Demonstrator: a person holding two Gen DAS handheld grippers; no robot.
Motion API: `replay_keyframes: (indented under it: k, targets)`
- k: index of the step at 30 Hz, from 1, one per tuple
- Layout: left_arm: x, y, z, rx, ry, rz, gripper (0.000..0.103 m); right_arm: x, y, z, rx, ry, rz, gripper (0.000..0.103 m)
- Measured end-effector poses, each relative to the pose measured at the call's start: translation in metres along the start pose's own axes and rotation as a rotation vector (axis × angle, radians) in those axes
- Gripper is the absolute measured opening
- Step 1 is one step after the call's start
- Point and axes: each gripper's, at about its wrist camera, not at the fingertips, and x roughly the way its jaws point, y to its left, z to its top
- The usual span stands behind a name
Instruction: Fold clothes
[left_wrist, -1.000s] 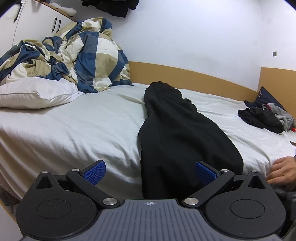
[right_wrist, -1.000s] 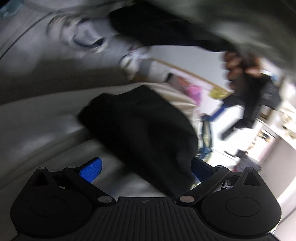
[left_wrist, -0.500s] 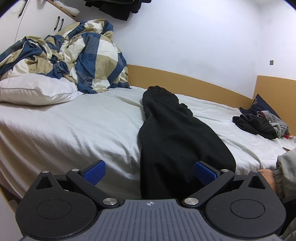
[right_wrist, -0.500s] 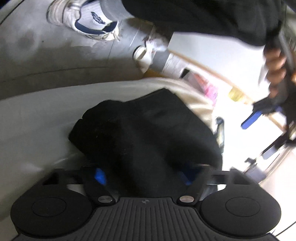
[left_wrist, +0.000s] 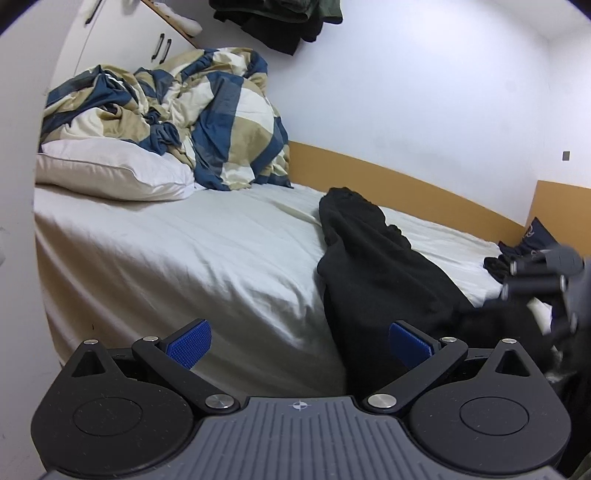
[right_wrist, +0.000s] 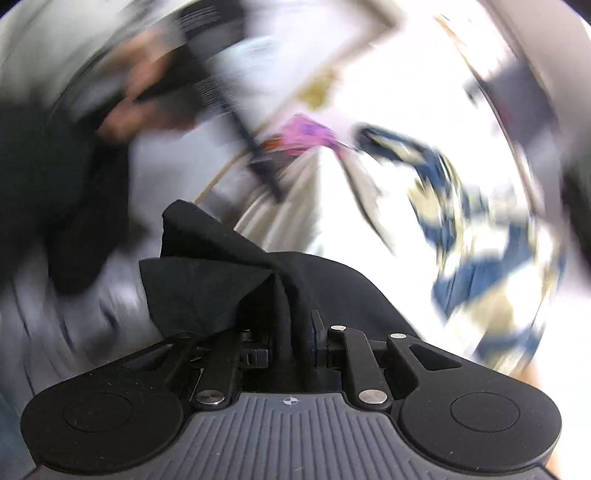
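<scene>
Right gripper (right_wrist: 295, 332) jaws just closed, clamped on black garment (left_wrist: 373, 266) hem at bed (left_wrist: 184, 251) near edge; left gripper (left_wrist: 299, 341) jaws apart, sheet left of garment bare.

One bed (left_wrist: 184, 258) carries one pillow (left_wrist: 110, 173), one checked duvet (left_wrist: 207, 122), one long black garment (left_wrist: 376, 273) and one small heap of dark clothes (left_wrist: 517, 254). Two grippers show: left (left_wrist: 299, 343), right (right_wrist: 295, 332). Two cupboard handles (left_wrist: 162, 46).

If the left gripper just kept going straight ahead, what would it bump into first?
Probably the white bed sheet, near the left edge of the long black garment lying across the bed. The open left gripper points slightly downward at it; depth is hard to judge.
</scene>
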Motion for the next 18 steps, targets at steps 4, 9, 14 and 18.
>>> replay_keyframes:
  k: [4, 9, 14, 18]
  targets:
    - [0.002, 0.000, -0.001, -0.003, 0.013, -0.001, 0.102, 0.001, -0.076, 0.012, 0.461, 0.003, 0.081, 0.016]
    - [0.005, -0.016, -0.004, 0.073, 0.059, -0.121, 0.102, 0.004, -0.133, 0.014, 0.647, 0.024, 0.124, 0.016]
    - [-0.003, -0.092, -0.030, 0.520, -0.010, -0.105, 0.102, -0.008, -0.135, 0.023, 0.555, 0.031, 0.139, 0.016]
    - [0.000, -0.107, -0.035, 0.353, -0.055, -0.213, 0.102, -0.001, -0.134, 0.032, 0.497, 0.037, 0.139, 0.016]
